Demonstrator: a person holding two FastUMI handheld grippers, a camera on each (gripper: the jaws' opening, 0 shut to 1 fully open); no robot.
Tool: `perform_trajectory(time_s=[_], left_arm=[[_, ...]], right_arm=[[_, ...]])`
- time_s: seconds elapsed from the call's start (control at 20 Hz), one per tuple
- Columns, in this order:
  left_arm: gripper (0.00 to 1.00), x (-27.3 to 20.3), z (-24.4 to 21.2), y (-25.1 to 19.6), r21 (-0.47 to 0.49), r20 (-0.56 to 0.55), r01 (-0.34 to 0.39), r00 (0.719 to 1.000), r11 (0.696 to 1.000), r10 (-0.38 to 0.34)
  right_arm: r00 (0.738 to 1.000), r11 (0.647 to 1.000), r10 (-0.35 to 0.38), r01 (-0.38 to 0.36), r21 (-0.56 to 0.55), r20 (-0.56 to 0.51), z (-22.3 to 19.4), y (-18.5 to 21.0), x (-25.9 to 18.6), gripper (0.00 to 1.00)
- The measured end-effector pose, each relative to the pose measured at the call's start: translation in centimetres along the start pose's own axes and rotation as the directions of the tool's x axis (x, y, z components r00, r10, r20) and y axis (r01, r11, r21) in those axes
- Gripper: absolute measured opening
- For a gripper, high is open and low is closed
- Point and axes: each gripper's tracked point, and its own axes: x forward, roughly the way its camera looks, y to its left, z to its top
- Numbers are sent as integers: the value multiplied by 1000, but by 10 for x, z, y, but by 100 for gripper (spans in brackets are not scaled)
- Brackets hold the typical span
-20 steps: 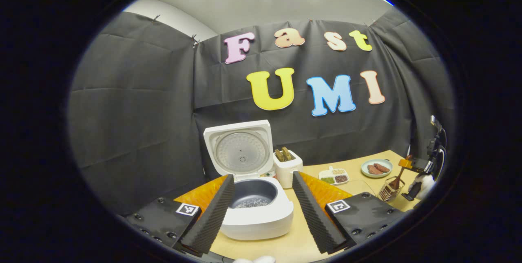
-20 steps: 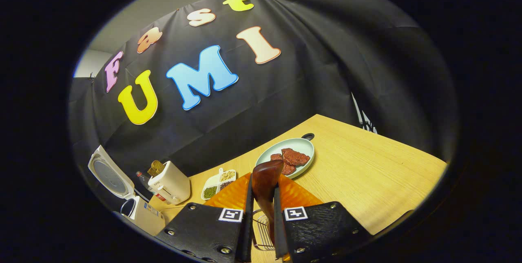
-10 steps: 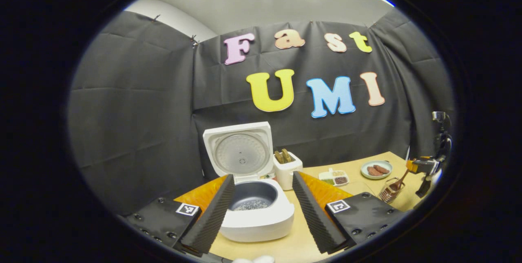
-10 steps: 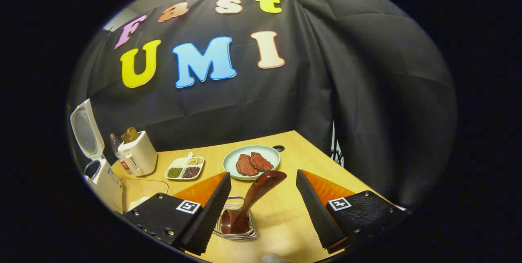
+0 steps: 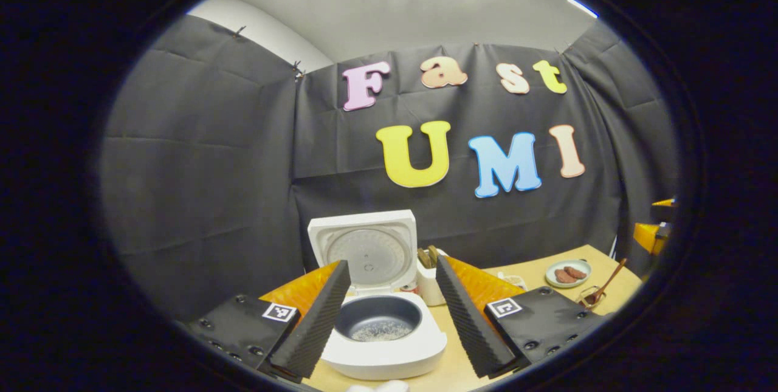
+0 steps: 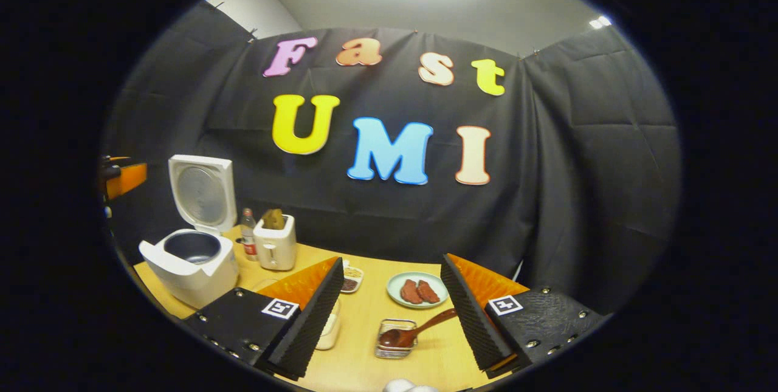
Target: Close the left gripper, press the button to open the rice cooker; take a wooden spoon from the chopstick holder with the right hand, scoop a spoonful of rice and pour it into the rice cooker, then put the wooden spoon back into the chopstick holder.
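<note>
Change since a second ago: my right gripper point(image 6: 392, 313) has let go of the wooden spoon point(image 6: 412, 331) and pulled back and up; my left gripper point(image 5: 389, 319) has tilted up a little.

Left gripper view, tongs: spread wide, nothing between them.
Left gripper view, rice cooker point(image 5: 382, 313): straight ahead between my fingers, lid up, a thin layer of rice in the dark pot.
Left gripper view, toaster point(image 5: 429, 275): just past my right-hand finger, beside the cooker.
Left gripper view, spoon: far off to the right, leaning out of the chopstick holder point(image 5: 589, 301).

Right gripper view, tongs: spread wide, empty.
Right gripper view, spoon: just ahead between the fingers, bowl down in the wire holder, handle slanting up toward my right-hand finger.
Right gripper view, plate of meat point(image 6: 418, 290): just beyond the holder.
Right gripper view, cooker: far to the left.

Handling, my judgement: spoon is light, rigid, smooth lacquered wood, likely slick; I'd pinch mid-handle, across its flat. Holder looks light and may tip.
</note>
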Motion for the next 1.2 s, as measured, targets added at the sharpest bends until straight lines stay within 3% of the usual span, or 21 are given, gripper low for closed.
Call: perform_trajectory(time_s=[0.15,0.35,0.65,0.7,0.9,1.1,1.15,1.2], left_arm=[[100,35,42,13,19,39,-26,999,999,25],[100,94,93,22,37,58,-38,998,999,36],[100,186,137,27,74,36,-40,999,996,38],[100,204,131,23,72,14,-16,1000,997,15],[98,273,106,32,82,-82,-36,996,996,43],[94,327,52,51,90,-211,-80,973,993,97],[100,338,39,56,87,-238,-90,965,992,108],[98,345,22,61,84,-277,-97,954,992,117]], right_arm=[[996,995,88,-87,50,-19,12,39,-21,98],[988,987,150,-148,62,-37,16,63,-31,98],[984,984,162,-155,83,-73,14,65,-37,98],[984,984,163,-156,83,-77,14,64,-38,98],[982,985,164,-157,78,-95,13,63,-42,98],[979,984,169,-161,77,-112,10,63,-46,98],[978,984,171,-163,75,-117,9,64,-46,98],[977,984,170,-162,70,-127,5,63,-46,98]])
